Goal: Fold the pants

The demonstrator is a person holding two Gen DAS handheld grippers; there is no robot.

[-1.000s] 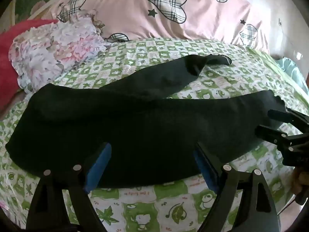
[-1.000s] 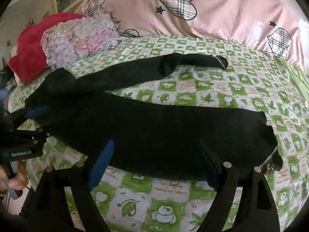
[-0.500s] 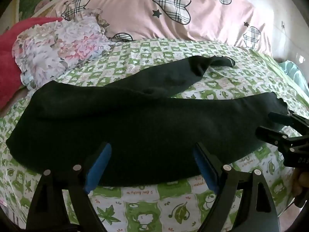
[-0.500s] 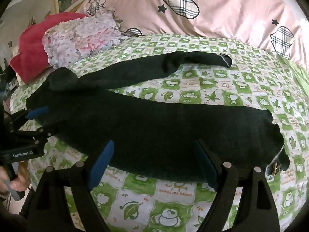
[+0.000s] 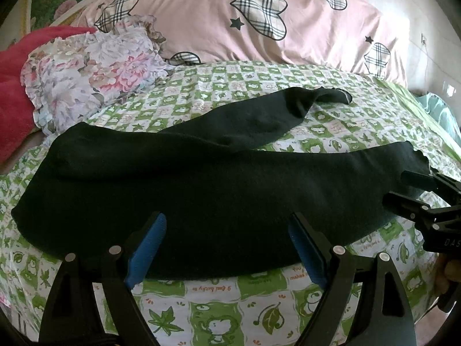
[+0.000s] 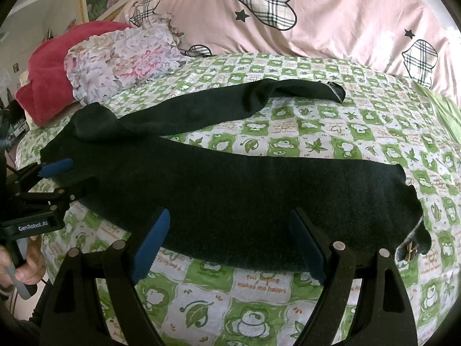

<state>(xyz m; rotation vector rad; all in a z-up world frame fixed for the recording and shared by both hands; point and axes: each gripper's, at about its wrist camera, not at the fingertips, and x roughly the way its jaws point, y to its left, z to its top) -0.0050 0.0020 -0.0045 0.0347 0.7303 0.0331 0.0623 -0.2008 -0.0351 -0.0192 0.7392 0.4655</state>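
Observation:
Black pants [image 5: 216, 190] lie spread across the green checked bed sheet [image 5: 219, 311], one leg along the near edge, the other leg [image 5: 259, 127] angled toward the back right. They also show in the right wrist view [image 6: 245, 201]. My left gripper [image 5: 227, 225] is open and empty at the pants' near edge, near the waist end. My right gripper [image 6: 230, 222] is open and empty at the near leg, toward its cuff [image 6: 409, 248]. Each gripper shows in the other's view: the right one [image 5: 415, 193] at the cuff end, the left one [image 6: 57, 178] at the waist end.
A pink duvet with plaid hearts [image 5: 259, 28] lies along the back. A floral pillow [image 5: 95, 75] and a red blanket [image 5: 11, 95] sit at the back left. A hand [image 6: 20, 271] holds the left gripper's handle.
Both grippers have drawn back and risen slightly, so more sheet shows below the pants. The pants lie as before.

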